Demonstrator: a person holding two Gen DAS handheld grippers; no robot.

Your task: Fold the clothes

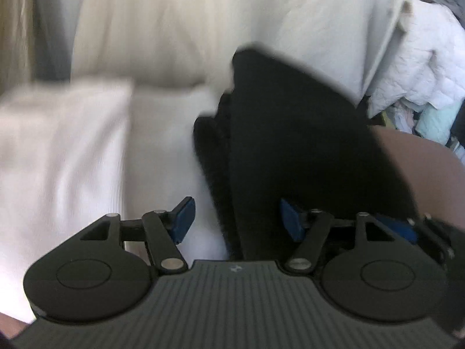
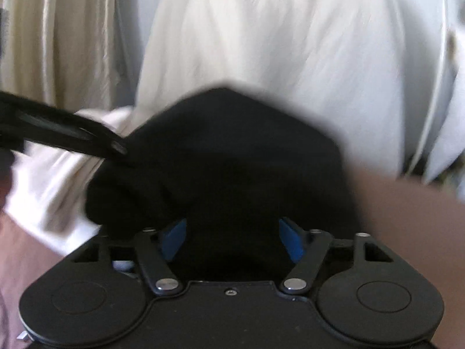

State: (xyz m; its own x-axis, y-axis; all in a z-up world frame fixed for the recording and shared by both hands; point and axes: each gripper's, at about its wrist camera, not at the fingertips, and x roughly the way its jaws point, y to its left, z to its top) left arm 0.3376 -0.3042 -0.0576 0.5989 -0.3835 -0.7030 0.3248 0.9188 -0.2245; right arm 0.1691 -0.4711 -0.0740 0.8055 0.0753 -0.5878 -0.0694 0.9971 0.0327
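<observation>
Garment: a black garment [image 1: 290,145], dark and matte, bunched into thick folds with a fuzzy, pile-like edge on one side; what kind of clothing it is cannot be told.
Where it lies: on white bedding [image 1: 72,160], just in front of both grippers, with a large white pillow [image 1: 162,29] behind it; it sits towards the near edge of the bed rather than up by the pillows.
Left gripper [image 1: 237,221]: jaws wide; a fold of the black cloth runs down between the blue pads [image 1: 183,218] but neither pad presses on it, so nothing is held.
Right gripper [image 2: 234,241]: jaws wide as well; the black cloth fills the gap between them, yet the pads stand clear of it on both sides.
Weight, as judged: light to moderate, a single piece of clothing, easy to lift with one jaw pair.
Stiffness: soft and limp; it will sag and drape from any held point and will not keep a shape by itself.
Grip: the fuzzy surface should give the pads good friction, so little risk of slipping, though a thick bunch may squeeze out of a shallow pinch.
Where to take hold: at an outer edge or corner, one per gripper and well apart, pinching a single layer so the cloth can be spread flat.
Risk: grabbing several layers at once, or catching the white bedding beneath.
Clutter: a pile of pale clothes [image 1: 421,58] lies off to the right edge of the bed.
</observation>
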